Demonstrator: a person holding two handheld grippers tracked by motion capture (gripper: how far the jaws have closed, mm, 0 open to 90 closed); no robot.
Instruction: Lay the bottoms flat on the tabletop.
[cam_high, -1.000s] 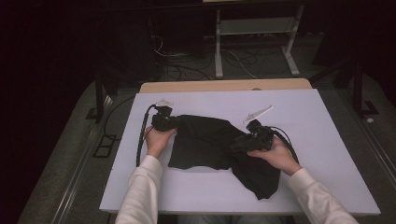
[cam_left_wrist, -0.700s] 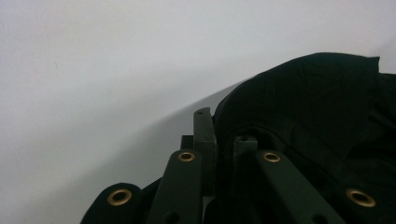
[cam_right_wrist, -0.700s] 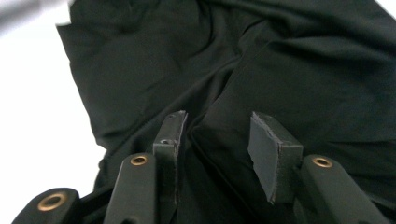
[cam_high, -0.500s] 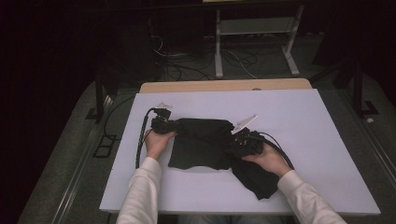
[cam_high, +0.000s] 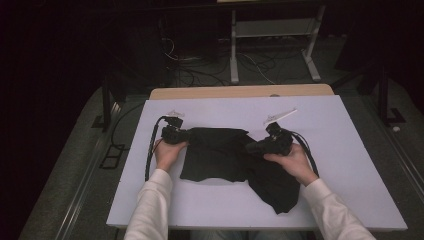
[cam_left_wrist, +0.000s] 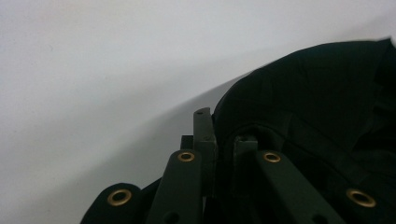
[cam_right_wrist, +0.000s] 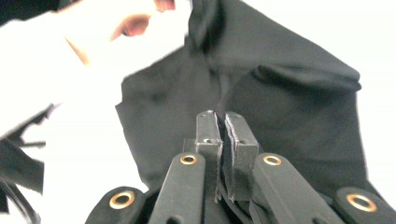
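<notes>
White counter (cam_high: 350, 165) under dim light carries the black fabric garment (cam_high: 220, 155), spread mid-counter. Our left hand-held gripper (cam_high: 186, 134) pinches its left edge; the right hand-held gripper (cam_high: 251, 148) has just closed on a fold. We should lift evenly, keeping both pinches firm.

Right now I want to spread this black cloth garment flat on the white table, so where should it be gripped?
Grip the black cloth garment at its two far corners, one from each side. The left gripper and right gripper already pinch the edge there; the near-right flap trails loose.
</notes>
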